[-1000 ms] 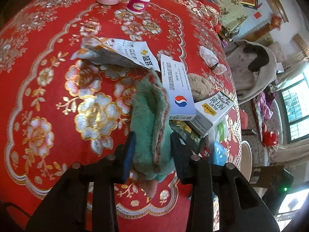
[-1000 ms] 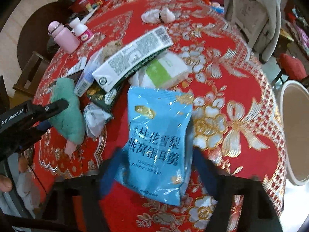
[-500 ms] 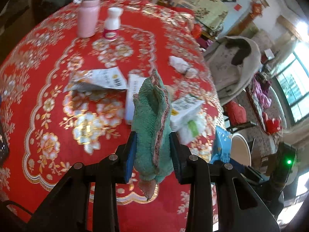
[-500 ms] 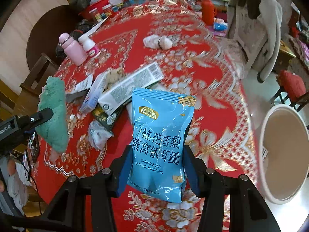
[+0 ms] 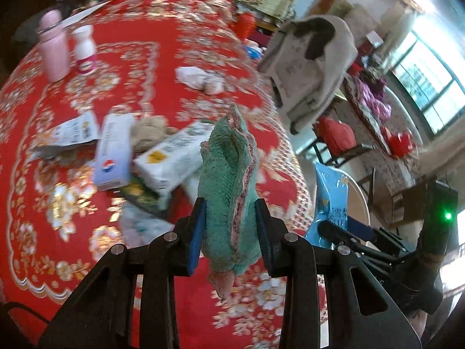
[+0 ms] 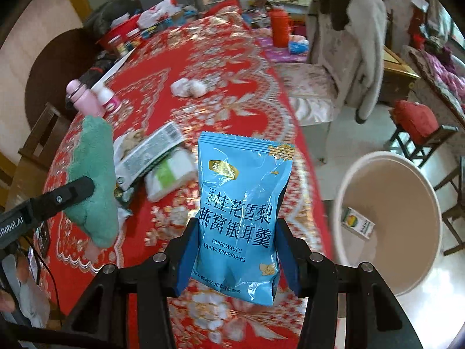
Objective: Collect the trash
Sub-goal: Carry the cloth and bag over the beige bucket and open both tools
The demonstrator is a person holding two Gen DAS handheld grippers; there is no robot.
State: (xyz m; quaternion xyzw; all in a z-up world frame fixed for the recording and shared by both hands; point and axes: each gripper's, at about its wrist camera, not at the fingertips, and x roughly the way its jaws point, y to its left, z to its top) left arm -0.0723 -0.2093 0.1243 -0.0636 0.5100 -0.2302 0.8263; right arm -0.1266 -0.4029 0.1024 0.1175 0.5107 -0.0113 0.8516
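The left tool is clamped on a green fuzzy cloth, held above the red bench; the right tool pinches a blue snack packet upright, left of the white bin on the floor, cartons littering the bench beyond

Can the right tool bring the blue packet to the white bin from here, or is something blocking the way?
Probably yes. The right tool is shut on the blue packet, held clear above the table. The white bin stands open beside the table edge, with nothing visible between them; only a small carton lies inside.
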